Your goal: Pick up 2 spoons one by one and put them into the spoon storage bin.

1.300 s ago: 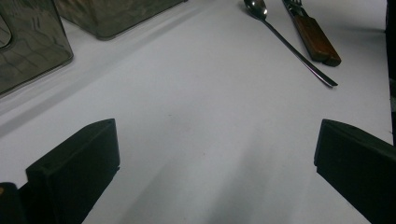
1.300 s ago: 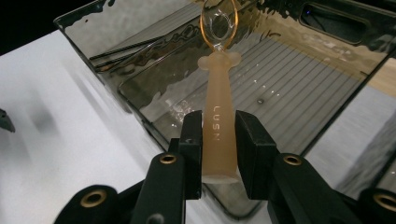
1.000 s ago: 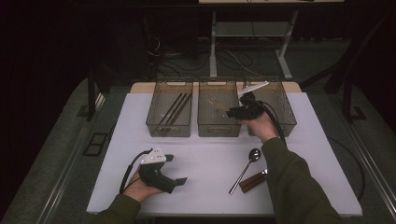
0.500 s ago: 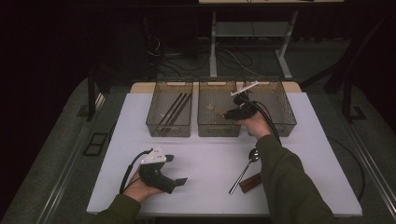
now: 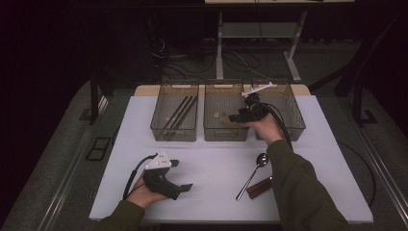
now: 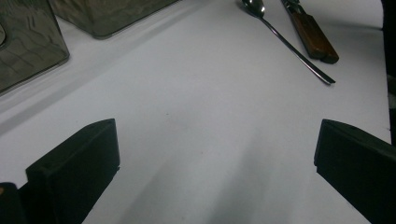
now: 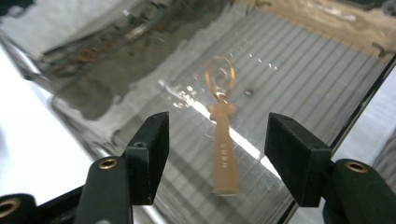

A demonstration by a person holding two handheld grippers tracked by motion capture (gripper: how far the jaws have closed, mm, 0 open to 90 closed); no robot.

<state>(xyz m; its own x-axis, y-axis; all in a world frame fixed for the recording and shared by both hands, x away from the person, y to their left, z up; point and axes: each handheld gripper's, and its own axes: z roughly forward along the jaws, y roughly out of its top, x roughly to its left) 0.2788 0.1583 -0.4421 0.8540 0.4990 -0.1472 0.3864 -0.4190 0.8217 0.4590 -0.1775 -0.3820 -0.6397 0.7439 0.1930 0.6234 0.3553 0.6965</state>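
Note:
My right gripper hovers over the middle clear bin, pointing left and down into it. Its jaws have just been opening and now stand apart. Between them a small wooden spoon shows against the bin's ribbed floor, touched by neither pad. From above, the wooden spoon sits just beyond the jaw tips. My left gripper rests in a hand on the white table near the front left, open, with bare tabletop between its jaws.
Three clear bins stand in a row at the back; the left bin holds dark sticks, and the right bin is beside my right hand. A metal spoon and a wooden-handled utensil lie on the table at front right.
The right gripper has edged a little left over the middle bin. The left gripper has stayed where it was.

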